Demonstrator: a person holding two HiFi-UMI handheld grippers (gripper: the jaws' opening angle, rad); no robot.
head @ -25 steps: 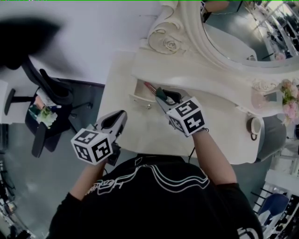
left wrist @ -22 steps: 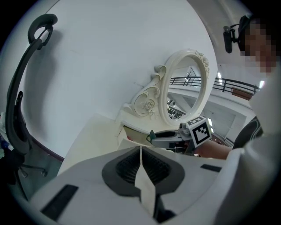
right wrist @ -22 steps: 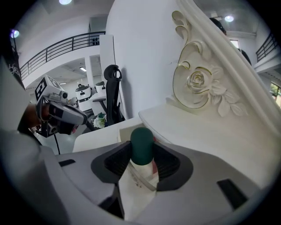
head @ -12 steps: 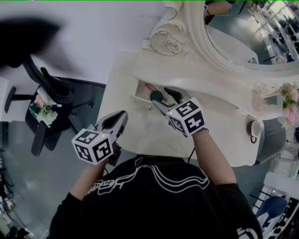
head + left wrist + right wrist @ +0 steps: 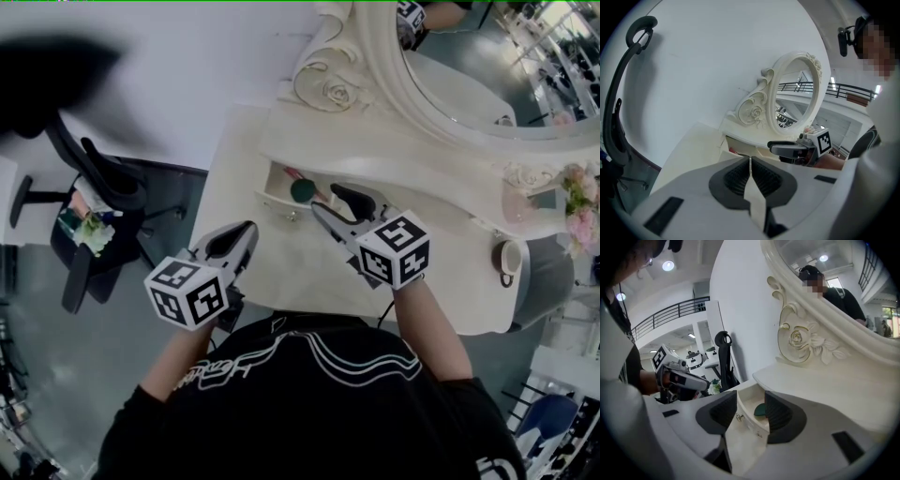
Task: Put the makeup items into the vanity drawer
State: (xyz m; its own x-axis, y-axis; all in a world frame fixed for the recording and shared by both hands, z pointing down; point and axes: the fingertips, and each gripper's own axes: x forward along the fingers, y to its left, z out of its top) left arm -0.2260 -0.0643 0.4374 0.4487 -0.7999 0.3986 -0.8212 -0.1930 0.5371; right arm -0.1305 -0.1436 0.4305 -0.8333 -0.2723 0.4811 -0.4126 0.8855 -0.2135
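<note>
Two right gripper (image 5: 325, 199) jaws closing, empty, near open cream vanity drawer (image 5: 274, 187) holding round green makeup puff (image 5: 302, 190); left gripper (image 5: 750, 160) jaws together.

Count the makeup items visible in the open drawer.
2. A green round item lies in the drawer; a pink-red one sits up-left of it in the head view. The vanity top may hide more.

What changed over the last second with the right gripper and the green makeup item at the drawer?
The right gripper let go of the round green item, which now lies in the open drawer, and drew back toward the person. Its jaws are closing again with nothing between them. The left gripper stayed where it was, and the drawer stayed open.
</note>
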